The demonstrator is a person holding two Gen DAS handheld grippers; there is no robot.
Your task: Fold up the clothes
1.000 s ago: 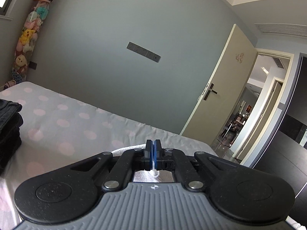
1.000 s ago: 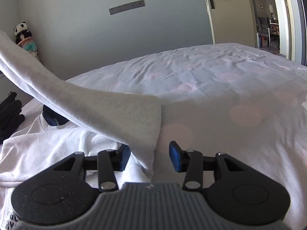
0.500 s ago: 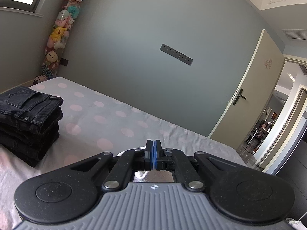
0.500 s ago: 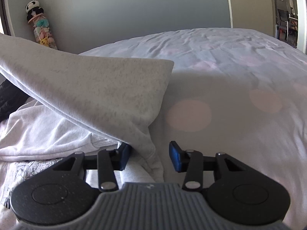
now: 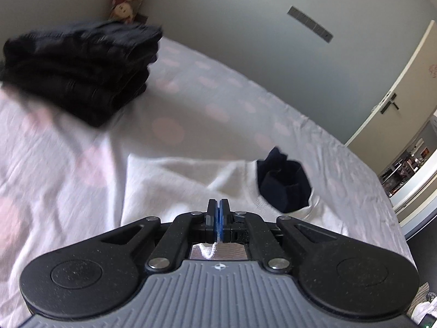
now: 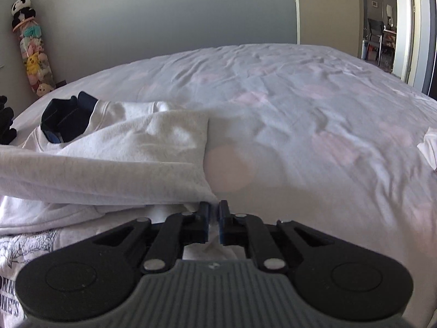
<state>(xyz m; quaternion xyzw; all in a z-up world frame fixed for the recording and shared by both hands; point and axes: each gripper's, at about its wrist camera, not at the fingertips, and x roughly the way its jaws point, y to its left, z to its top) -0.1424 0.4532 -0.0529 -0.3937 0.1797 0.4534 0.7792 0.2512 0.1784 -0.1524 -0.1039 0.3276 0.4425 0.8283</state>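
A white sweatshirt (image 5: 188,180) with a navy lining at its neck (image 5: 284,183) lies on the dotted bed sheet (image 5: 191,104). My left gripper (image 5: 219,205) hangs over it, shut, with a strip of the white fabric pinched between its pads. In the right wrist view a folded-over part of the sweatshirt (image 6: 123,153) lies across the body, whose printed front (image 6: 19,251) shows at the lower left. My right gripper (image 6: 214,210) sits at that fold's near corner; its jaws are closing, almost together, with white fabric between them.
A stack of folded black jeans (image 5: 79,68) sits on the bed at the far left. Plush toys (image 6: 30,52) hang in the room's corner. Another white cloth (image 6: 428,147) lies at the right edge of the bed. An open door (image 6: 327,11) is beyond.
The left gripper came down and tipped towards the bed, carrying the lifted fabric onto the sweatshirt. The right gripper's jaws went from open around the fold's edge to nearly together on it.
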